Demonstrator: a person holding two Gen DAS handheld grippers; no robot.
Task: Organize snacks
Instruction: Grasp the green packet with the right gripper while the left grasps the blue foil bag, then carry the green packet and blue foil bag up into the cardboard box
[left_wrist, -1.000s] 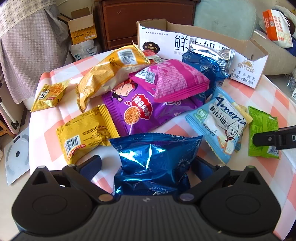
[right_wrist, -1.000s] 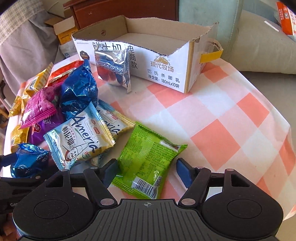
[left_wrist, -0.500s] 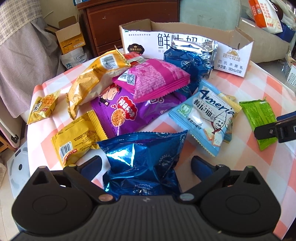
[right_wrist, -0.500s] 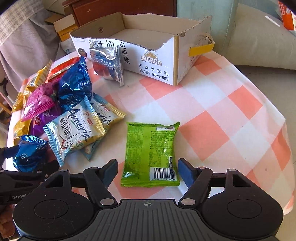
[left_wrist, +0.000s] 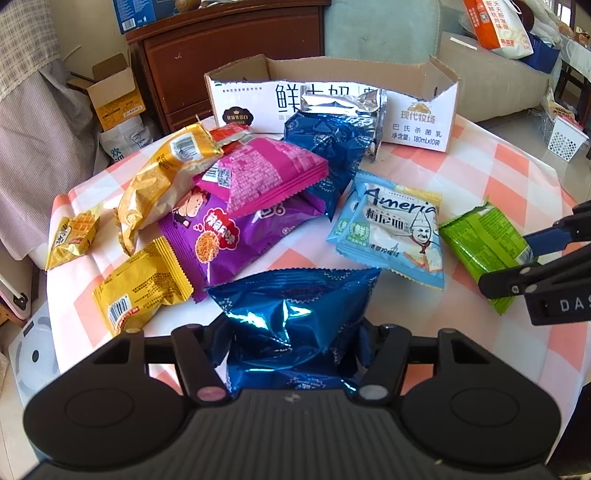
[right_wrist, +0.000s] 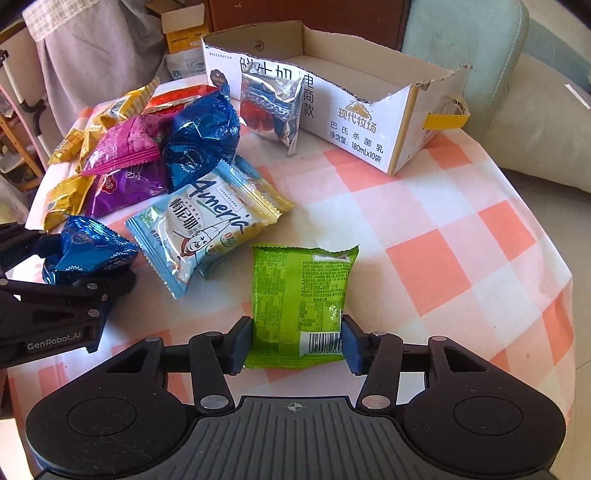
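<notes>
My left gripper (left_wrist: 291, 347) is shut on a shiny blue snack bag (left_wrist: 295, 314), which also shows in the right wrist view (right_wrist: 92, 251). My right gripper (right_wrist: 297, 343) is shut on a green snack packet (right_wrist: 301, 302), its pads pressing both side edges; the packet also shows in the left wrist view (left_wrist: 484, 243). An open white cardboard box (right_wrist: 369, 125) stands at the back of the checked table (right_wrist: 443, 240). A light blue packet (right_wrist: 199, 225), purple (left_wrist: 236, 236), magenta (left_wrist: 262, 173), yellow (left_wrist: 144, 288) and silver (right_wrist: 271, 110) bags lie loose.
A second blue bag (right_wrist: 201, 136) leans in the pile. A small yellow packet (left_wrist: 72, 236) lies near the table's left edge. A wooden dresser (left_wrist: 229, 62), a small cardboard box (left_wrist: 110, 92) and a sofa (right_wrist: 535, 122) stand beyond the table.
Both grippers have closed: the left on the blue bag, the right on the green packet. The green packet turned square to the right gripper.
</notes>
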